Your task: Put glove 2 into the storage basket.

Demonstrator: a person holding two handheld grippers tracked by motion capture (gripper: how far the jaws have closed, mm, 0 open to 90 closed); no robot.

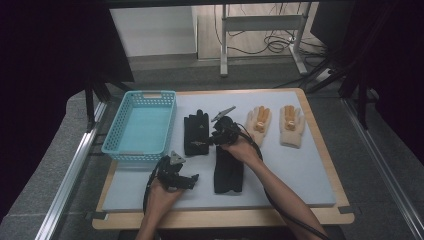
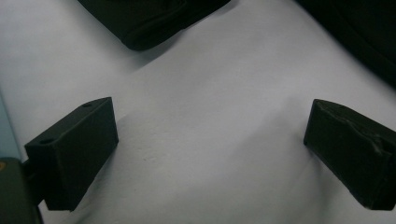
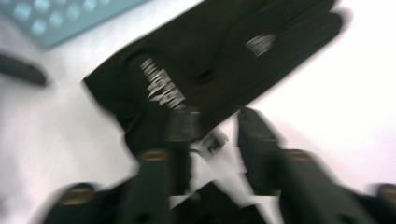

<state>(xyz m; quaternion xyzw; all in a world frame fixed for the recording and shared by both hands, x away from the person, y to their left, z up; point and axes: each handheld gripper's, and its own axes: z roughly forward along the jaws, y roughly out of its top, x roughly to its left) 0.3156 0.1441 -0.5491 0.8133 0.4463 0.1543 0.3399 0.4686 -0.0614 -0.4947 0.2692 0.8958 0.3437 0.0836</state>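
Basket (image 1: 141, 127) at far left of the mat (image 1: 300, 170): pale blue plastic, rectangular, perforated lattice walls, nothing in it. Probably the drop spot for the gloves, so it sits within easy reach of both hands.

Left gripper (image 1: 181, 181) rests low on the mat just in front of the basket, jaws spread wide with nothing between them, seen clearly in the left gripper view (image 2: 210, 149), bare mat between the two blocky black pads. Looks parked, waiting.

Black glove (image 1: 196, 132) lies flat just right of the basket, fingers pointing away from the person, dark smooth fabric with a small pale logo and a ribbed pale patch near the cuff (image 3: 205, 70). Right gripper (image 1: 216, 136) is at this glove's right edge near the cuff; jaws partly apart, and in the blurred right gripper view (image 3: 217, 135) the left jaw overlaps the glove's edge, but no pinch shows. Looks like it is lining up a grab at the cuff, or has just let go.

Second black glove (image 1: 228, 170) lies nearer the person, under the right wrist, long and flat.

Further right, two cream gloves (image 1: 275, 122), knit-looking, with orange patches, side by side, untouched.

Mat is soft pale grey foam on a wood table (image 1: 345, 210).
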